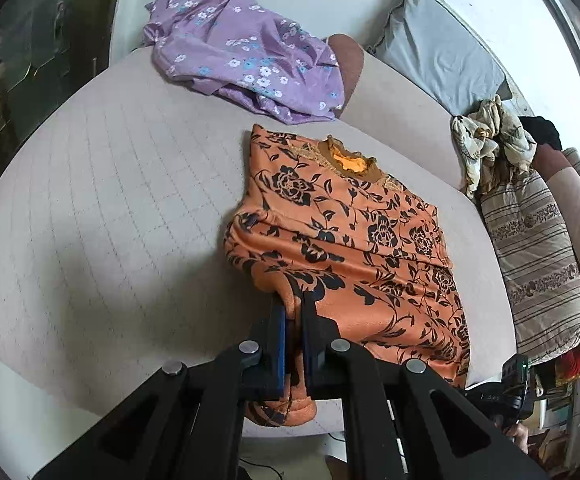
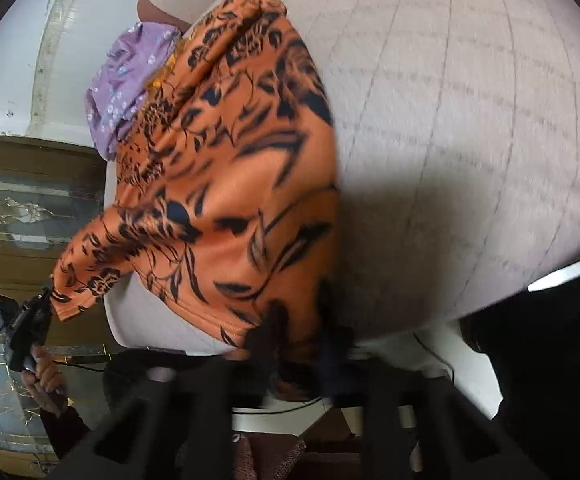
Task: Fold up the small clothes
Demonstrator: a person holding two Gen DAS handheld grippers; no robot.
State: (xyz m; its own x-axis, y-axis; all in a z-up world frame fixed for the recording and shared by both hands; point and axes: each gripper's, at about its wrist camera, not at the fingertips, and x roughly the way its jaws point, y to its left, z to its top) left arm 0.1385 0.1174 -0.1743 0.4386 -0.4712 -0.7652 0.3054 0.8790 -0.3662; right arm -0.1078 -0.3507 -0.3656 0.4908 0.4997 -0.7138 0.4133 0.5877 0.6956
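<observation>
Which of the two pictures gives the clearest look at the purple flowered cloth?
The left wrist view: the purple cloth lies crumpled in full, sharp sight on the bed's far side. The right wrist view shows only a blurred patch of it, mostly hidden behind the orange top.

The left gripper [image 1: 293, 320] is made of black plastic, and its two fingers carry flat blue pads [image 1: 278, 344] on the inner sides. Four black link arms go back from the fingers, each with a round silver pivot bolt [image 1: 249, 347] on top and a triangular cut-out. The right gripper [image 2: 301, 332] looks blurred, with the same black arms. A hand [image 2: 46, 376] has a dark sleeve.
</observation>
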